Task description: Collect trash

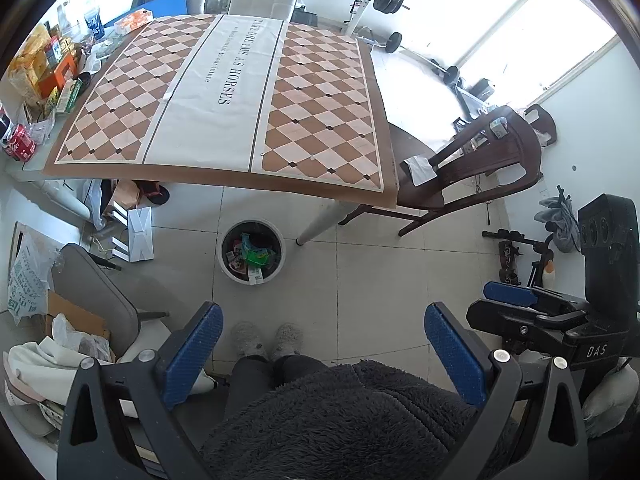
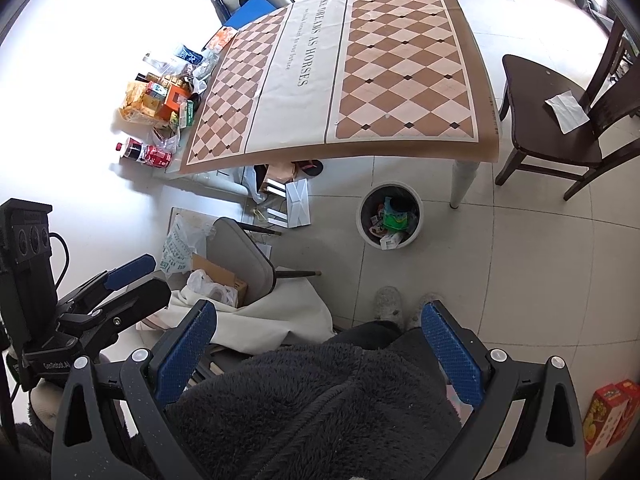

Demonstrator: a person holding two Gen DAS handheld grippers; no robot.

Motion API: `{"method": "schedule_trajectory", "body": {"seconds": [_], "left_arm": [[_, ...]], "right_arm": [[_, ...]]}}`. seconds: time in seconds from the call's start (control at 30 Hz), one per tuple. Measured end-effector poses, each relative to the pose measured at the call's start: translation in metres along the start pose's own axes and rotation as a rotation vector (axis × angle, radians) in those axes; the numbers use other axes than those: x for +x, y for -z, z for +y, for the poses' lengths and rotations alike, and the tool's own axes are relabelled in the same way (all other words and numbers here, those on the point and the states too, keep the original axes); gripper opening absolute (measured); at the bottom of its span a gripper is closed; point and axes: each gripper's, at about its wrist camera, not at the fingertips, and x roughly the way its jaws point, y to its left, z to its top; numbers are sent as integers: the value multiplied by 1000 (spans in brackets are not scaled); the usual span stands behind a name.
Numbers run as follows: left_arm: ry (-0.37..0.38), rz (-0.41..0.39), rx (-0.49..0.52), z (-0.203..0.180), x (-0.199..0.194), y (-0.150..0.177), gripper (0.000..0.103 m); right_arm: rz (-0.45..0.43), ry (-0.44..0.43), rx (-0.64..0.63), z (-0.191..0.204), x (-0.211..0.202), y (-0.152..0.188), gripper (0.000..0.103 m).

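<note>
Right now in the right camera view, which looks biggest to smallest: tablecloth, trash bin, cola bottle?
1. Tablecloth, by far.
2. Trash bin.
3. Cola bottle.
The bin looks only somewhat larger than the bottle, and fisheye distortion makes that unsure.

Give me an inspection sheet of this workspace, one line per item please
Surface: table under a checkered cloth, middle bare.
Job's things: trash bin on the floor by a table leg, wrappers already inside.
Clutter: snack boxes and a cola bottle along the table's far-left edge; bags and cardboard on the floor.
Grippers: left tongs and right tongs both open, holding nothing.
Cables: one from the left gripper's body; another trails down by the wall.
Surroundings: dark wooden chair with paper on its seat, barbell rack, window.
</note>
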Motion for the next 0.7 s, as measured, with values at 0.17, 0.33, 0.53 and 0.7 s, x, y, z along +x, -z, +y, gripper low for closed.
{"method": "schedule_trajectory", "body": {"seconds": [0.17, 0.33, 0.53, 0.7], "left_arm": [[10, -3, 0, 2, -1, 1, 103], [14, -1, 3, 2, -1, 2, 103], [14, -3, 1, 0, -1, 3, 103], [15, -2, 1, 0, -2, 4, 103]], "right_arm": [[-4, 5, 8, -3, -4, -1, 103], [-5, 12, 12, -6, -8, 0, 103], [-3, 9, 8, -7, -8, 1, 103], [-4, 10, 8, -7, -8, 2, 103]]}}
